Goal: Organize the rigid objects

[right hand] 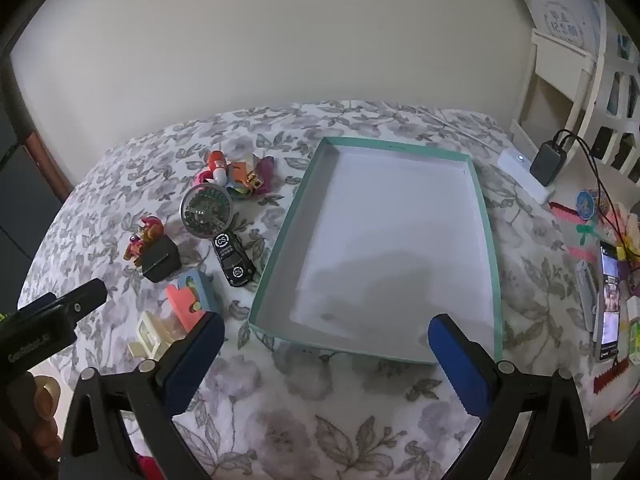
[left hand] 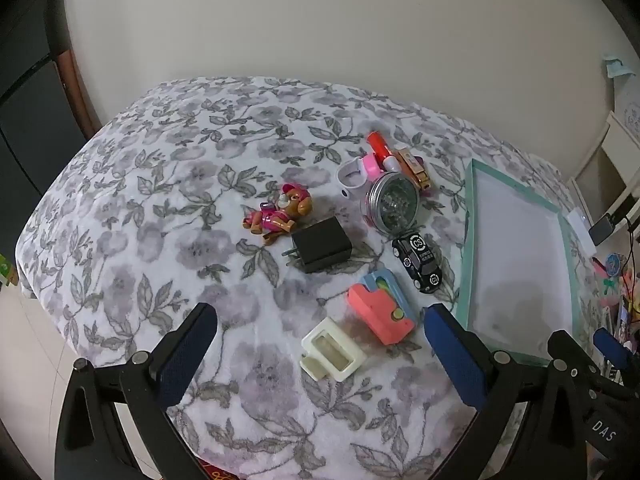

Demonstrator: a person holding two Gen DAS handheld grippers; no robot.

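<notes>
Small toys lie scattered on a floral cloth: a pink toy dog (left hand: 278, 214), a black charger block (left hand: 322, 250), a black toy car (left hand: 419, 261), a pink-and-blue toy (left hand: 382, 309), a cream plastic frame (left hand: 333, 354), a round clear-lidded jar (left hand: 393, 203) and a red-capped tube (left hand: 382, 151). My left gripper (left hand: 322, 316) hovers open above the cream frame, holding nothing. An empty teal-rimmed box (right hand: 280, 248) lies to the right. My right gripper (right hand: 326, 328) hangs open over the box's near edge, empty. The car (right hand: 233, 259) and jar (right hand: 206, 215) show left of it.
A cream wall stands behind the table. On the right lie a phone (right hand: 608, 300), a black power bank (right hand: 549, 162) with cables, a white device (right hand: 520, 168) and colourful clutter. A white shelf (right hand: 560, 80) stands far right. The left gripper's body (right hand: 48, 320) shows at lower left.
</notes>
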